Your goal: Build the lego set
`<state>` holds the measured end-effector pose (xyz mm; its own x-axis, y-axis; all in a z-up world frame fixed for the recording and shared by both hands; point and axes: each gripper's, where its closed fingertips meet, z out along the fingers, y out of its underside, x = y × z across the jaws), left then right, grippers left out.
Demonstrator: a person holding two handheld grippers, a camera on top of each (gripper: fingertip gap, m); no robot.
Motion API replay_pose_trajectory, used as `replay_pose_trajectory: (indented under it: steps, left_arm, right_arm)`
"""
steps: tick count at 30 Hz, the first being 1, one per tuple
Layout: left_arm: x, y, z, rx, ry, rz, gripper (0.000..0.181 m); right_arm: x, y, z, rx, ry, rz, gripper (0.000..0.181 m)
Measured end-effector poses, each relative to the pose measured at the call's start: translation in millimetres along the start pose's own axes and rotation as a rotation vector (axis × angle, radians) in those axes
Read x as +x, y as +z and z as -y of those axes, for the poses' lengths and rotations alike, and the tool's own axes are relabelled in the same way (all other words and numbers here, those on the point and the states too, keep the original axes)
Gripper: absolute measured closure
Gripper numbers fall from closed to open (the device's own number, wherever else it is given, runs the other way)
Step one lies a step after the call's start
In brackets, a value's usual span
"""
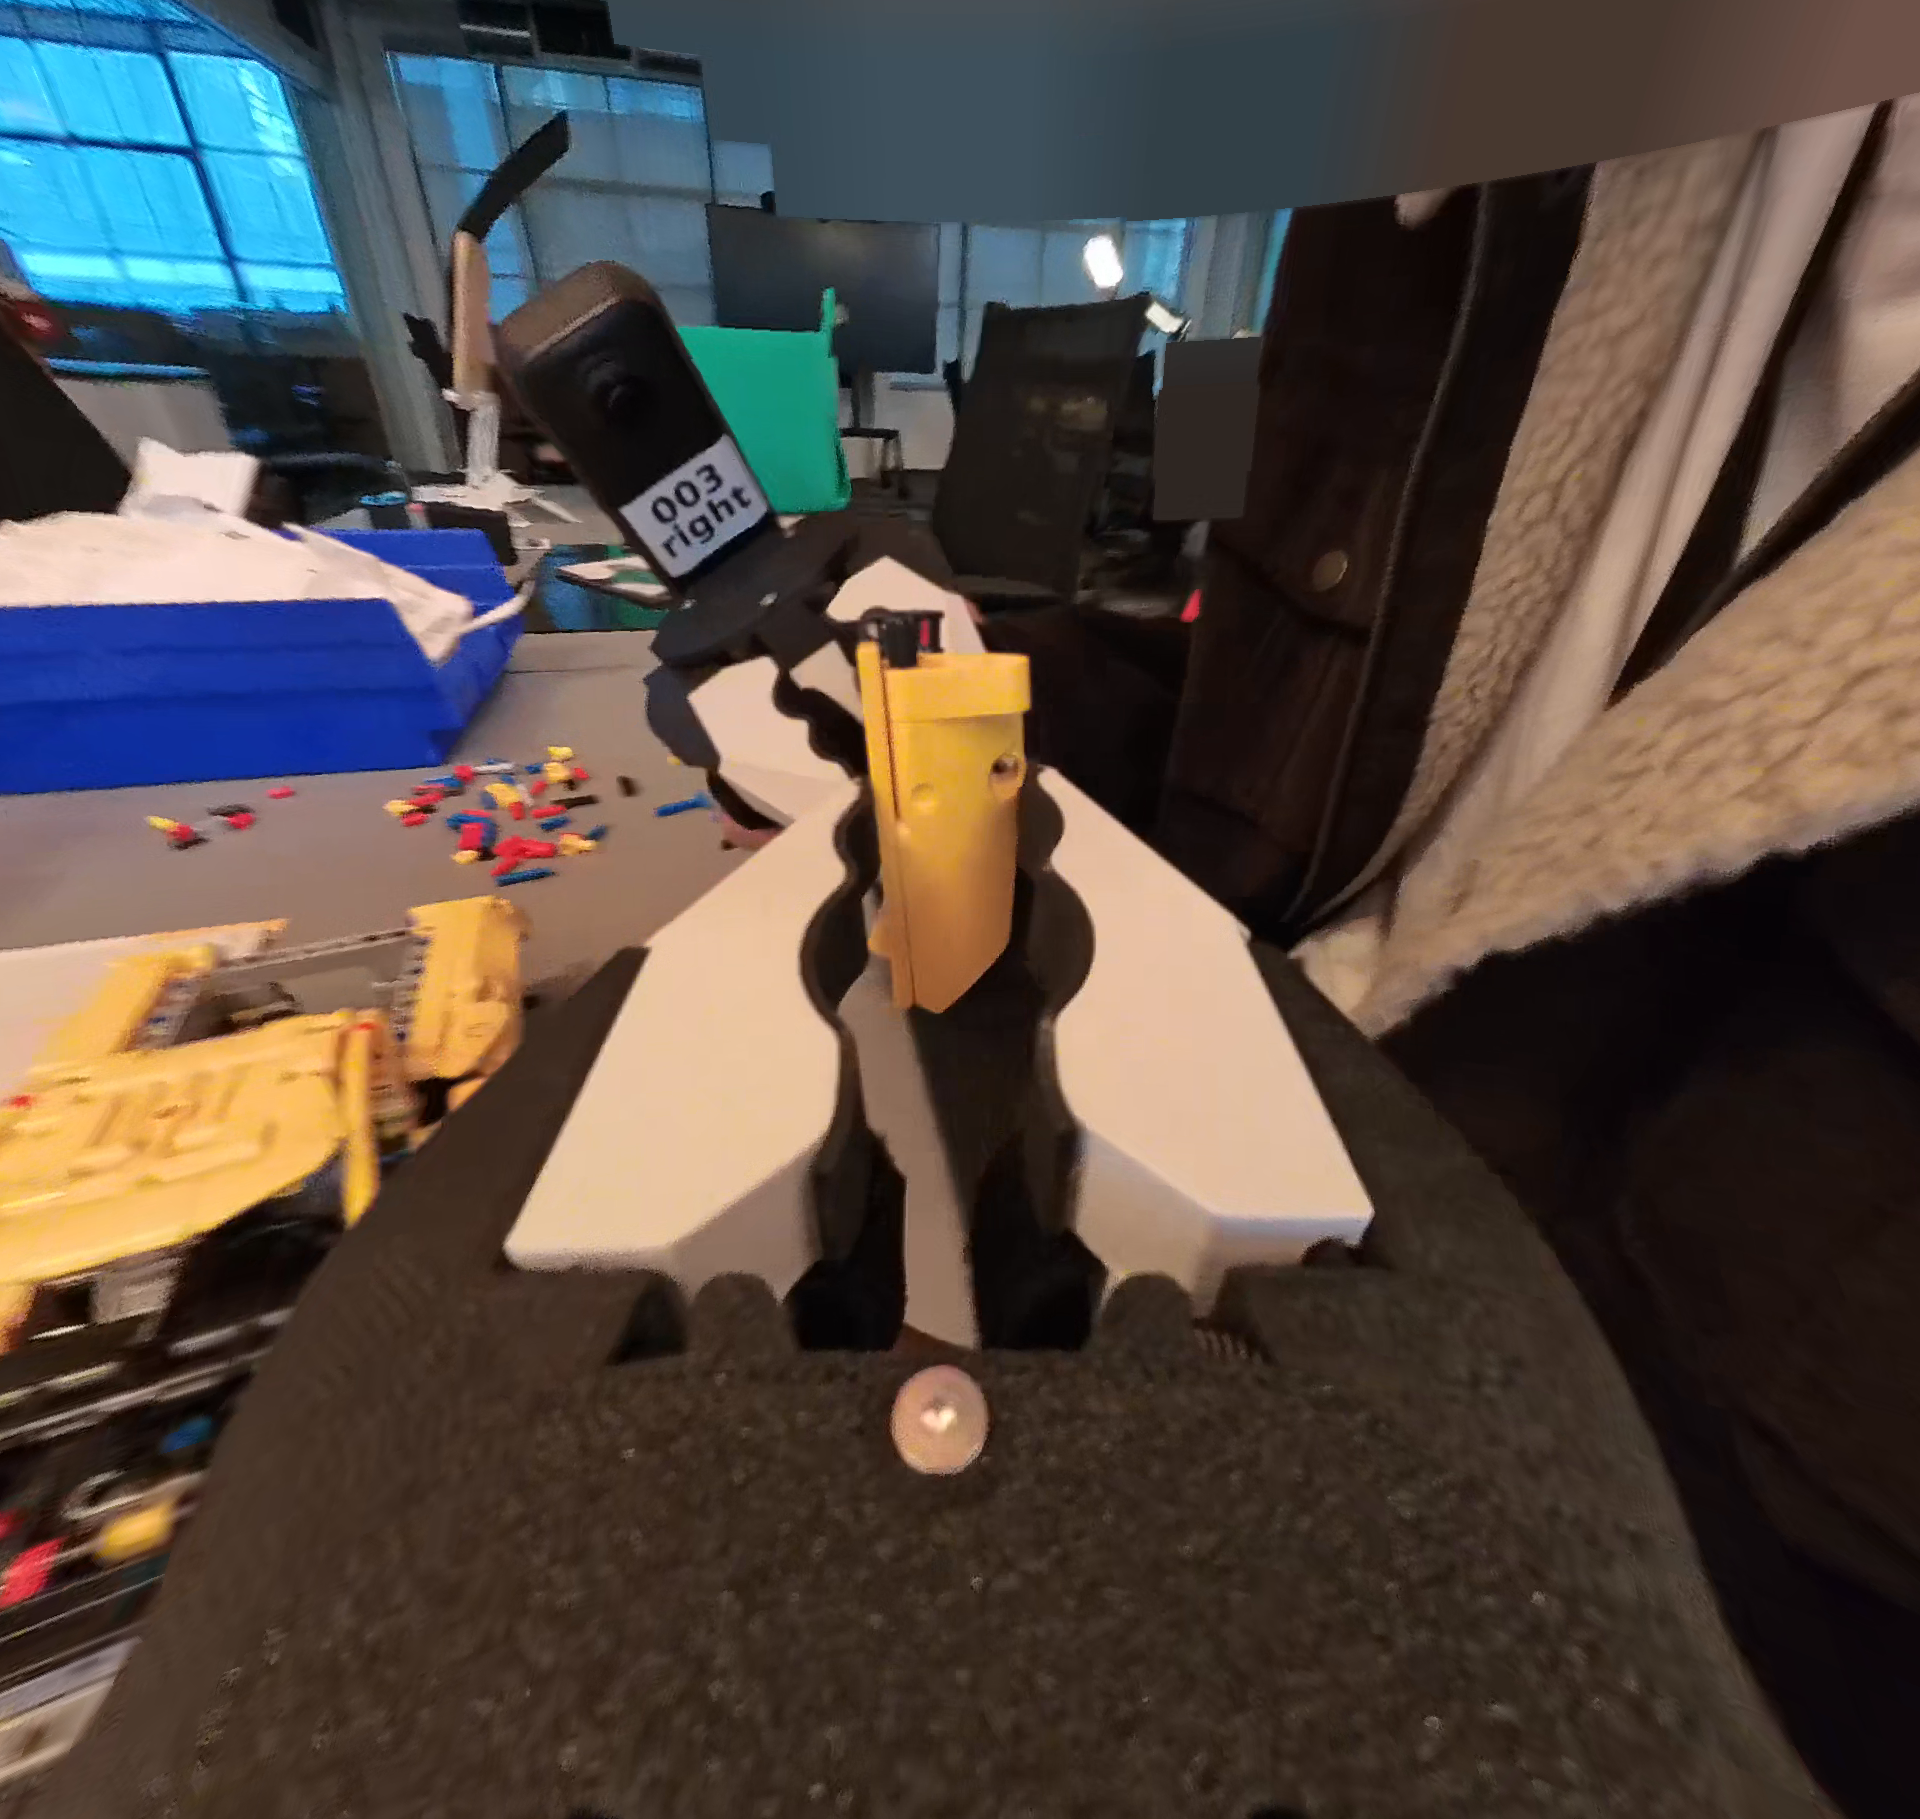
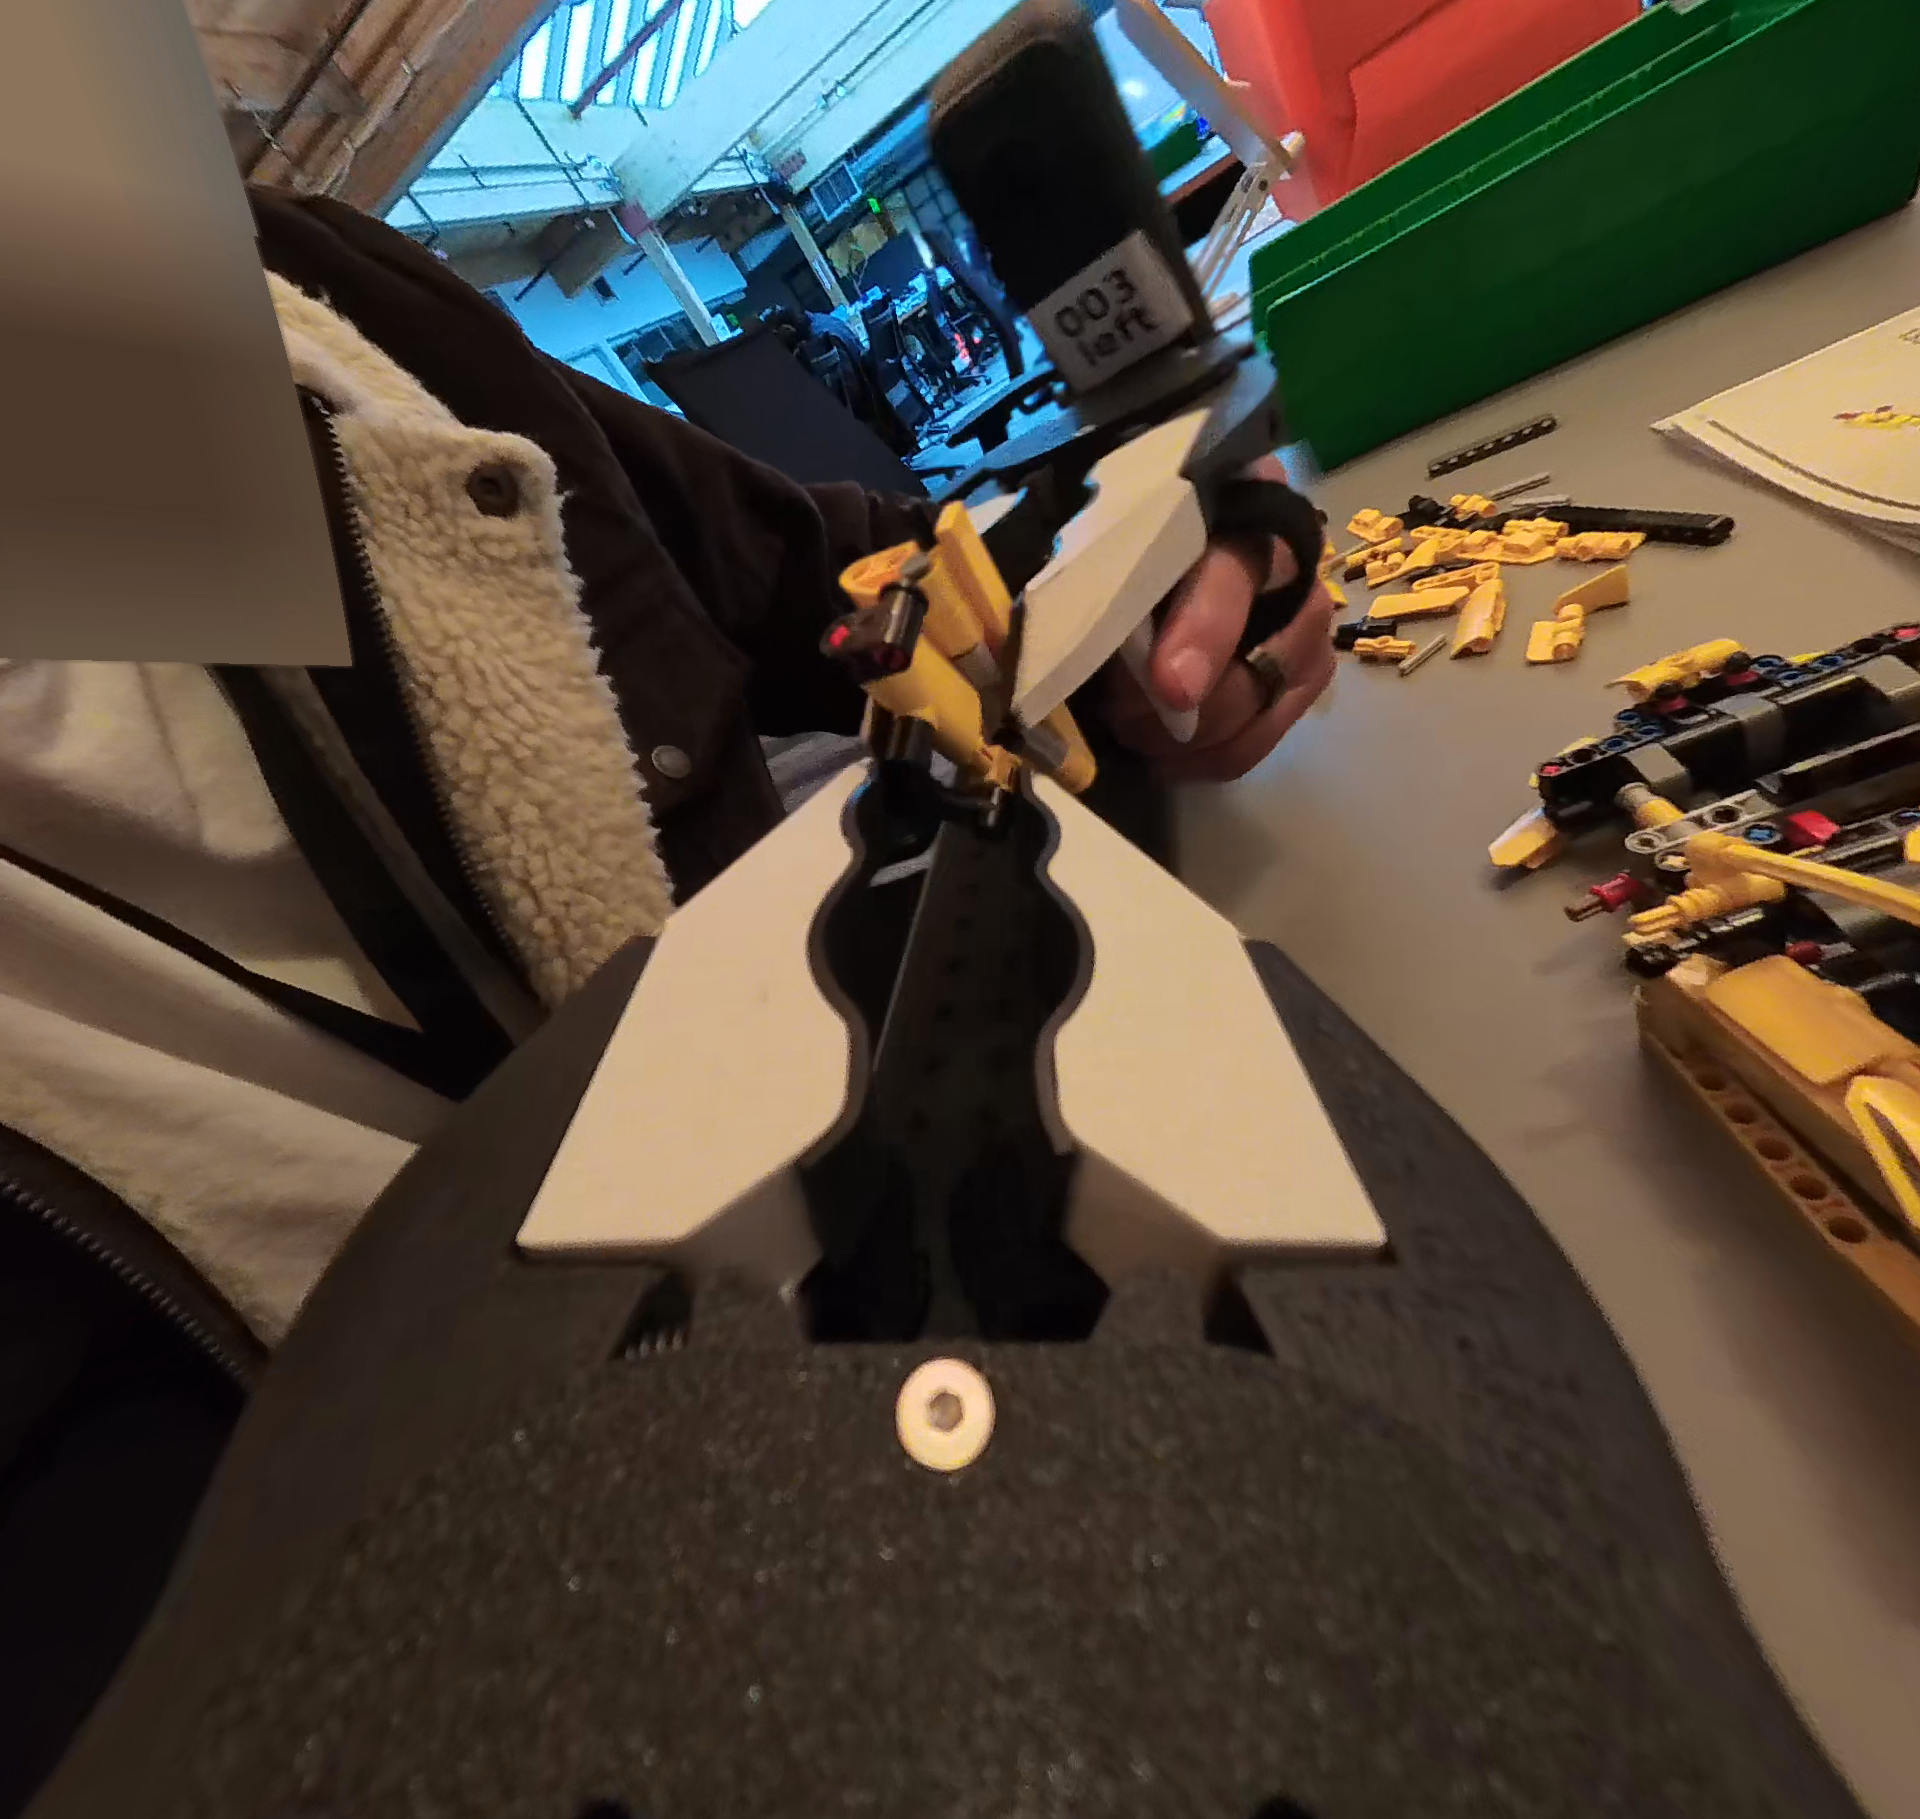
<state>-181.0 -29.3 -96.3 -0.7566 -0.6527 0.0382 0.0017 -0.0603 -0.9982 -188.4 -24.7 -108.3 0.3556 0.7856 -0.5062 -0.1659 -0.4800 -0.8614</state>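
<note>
While you've got the big stuff parked on the grey table (image 2: 1455, 834), namely the half-built yellow model (image 1: 229, 1094) off to the left gripper's side, it's worth remembering that thing is the heavy, rigid lump here and can sit on its own weight. What you're actually working is the small yellow subassembly (image 1: 945, 834), held up in the air between both tools, right in front of your jacket and well clear of the table. Your left gripper (image 1: 940, 896) is pinching the flat yellow panel side of it, and your right gripper (image 2: 961, 782) looks clamped on the other end, down by the dark pins, though the exact contact is a bit hidden. It'll be light and stiff but slick plastic, so I'd guess it wants to twist out if you squeeze on the angled faces; stay on the flat panel. The pin joints are the weak spot, so push straight, don't lever. Smallest bits: loose yellow pieces (image 2: 1455, 585) and the red and blue pins (image 1: 509, 813) scattered on the table, easy to flick away.
</note>
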Motion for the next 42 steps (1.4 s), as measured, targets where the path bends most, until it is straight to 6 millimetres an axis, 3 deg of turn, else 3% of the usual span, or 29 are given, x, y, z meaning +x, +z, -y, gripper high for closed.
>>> replay_pose_trajectory:
  steps: [6,11,17,22,28,42]
  left_arm:
    - [-0.7,-4.1,1.6,0.05,-0.175,-0.077,0.155]
    - [-7.1,-6.5,-4.9,0.011,-0.036,-0.001,0.154]
    - [-5.6,-6.4,-16.3,-0.066,0.112,0.034,0.154]
    - [5.2,-4.0,-19.0,-0.056,0.064,-0.034,0.154]
    - [-0.2,-1.2,-8.3,0.047,0.001,-0.007,0.153]
    - [-19.1,-5.7,-37.4,-0.158,0.141,0.123,0.153]
  right_arm:
    - [2.8,2.2,0.1,0.029,0.059,0.018,0.159]
    - [11.5,1.7,0.5,0.089,0.182,0.041,0.159]
    - [14.8,4.0,-6.7,0.008,0.138,-0.037,0.16]
    - [7.1,7.3,-11.5,-0.062,0.088,-0.036,0.161]
    - [8.7,5.4,-4.8,0.036,0.101,0.007,0.16]
    - [23.9,-5.6,-10.2,-0.013,0.032,-0.117,0.159]
